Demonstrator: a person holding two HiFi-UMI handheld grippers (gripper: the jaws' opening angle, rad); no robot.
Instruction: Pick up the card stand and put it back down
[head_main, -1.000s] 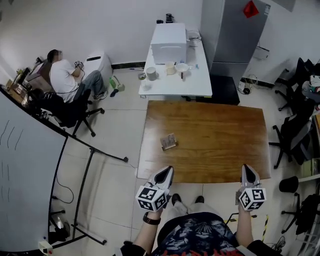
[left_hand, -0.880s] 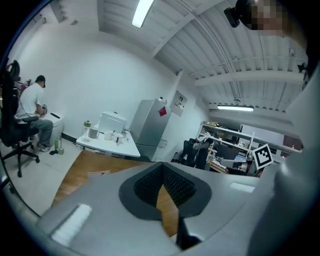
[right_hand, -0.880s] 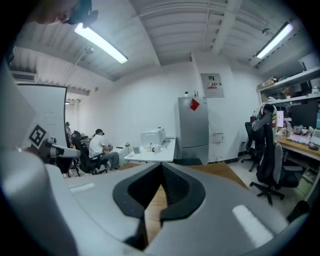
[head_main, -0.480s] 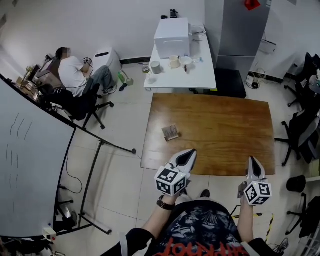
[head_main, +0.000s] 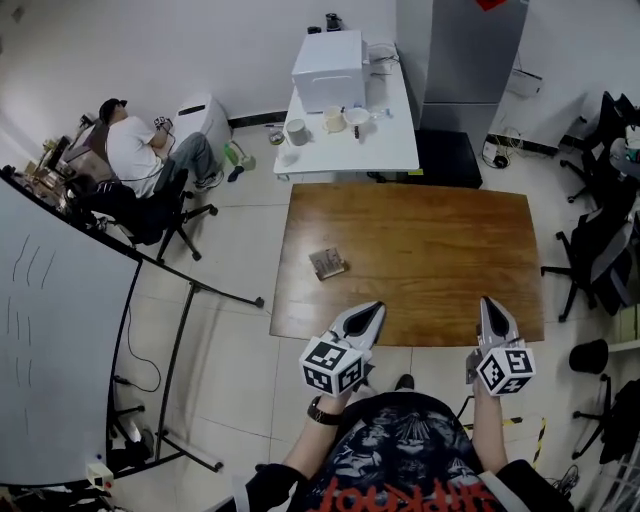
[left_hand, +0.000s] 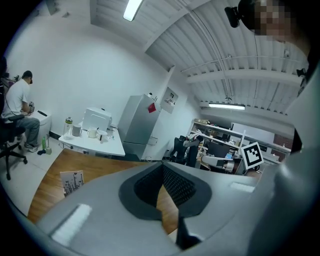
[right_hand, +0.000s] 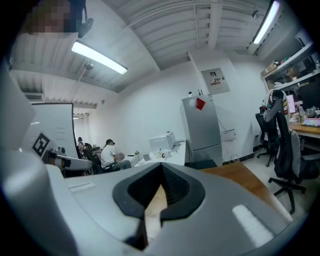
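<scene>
The card stand (head_main: 327, 263), a small stand with a printed card, sits near the left edge of the brown wooden table (head_main: 440, 250); the left gripper view shows the card stand (left_hand: 72, 182) at the lower left. My left gripper (head_main: 372, 314) is over the table's near edge, pointing toward the stand, jaws shut and empty. My right gripper (head_main: 489, 308) hangs over the near edge further right, also shut with nothing in it. Each gripper view looks along meeting jaws, the left gripper (left_hand: 161, 165) and the right gripper (right_hand: 161, 165).
A white table (head_main: 345, 140) with a white box (head_main: 328, 70), cups and a jar stands beyond the wooden table. A grey cabinet (head_main: 460, 50) is behind it. A seated person (head_main: 135, 155) is at the far left. Office chairs (head_main: 595, 250) stand at the right, a whiteboard (head_main: 50, 330) at the left.
The head view shifted. Over the second my left gripper moved rightward and forward over the table's near edge. The right gripper stayed about where it was. The card stand has not moved.
</scene>
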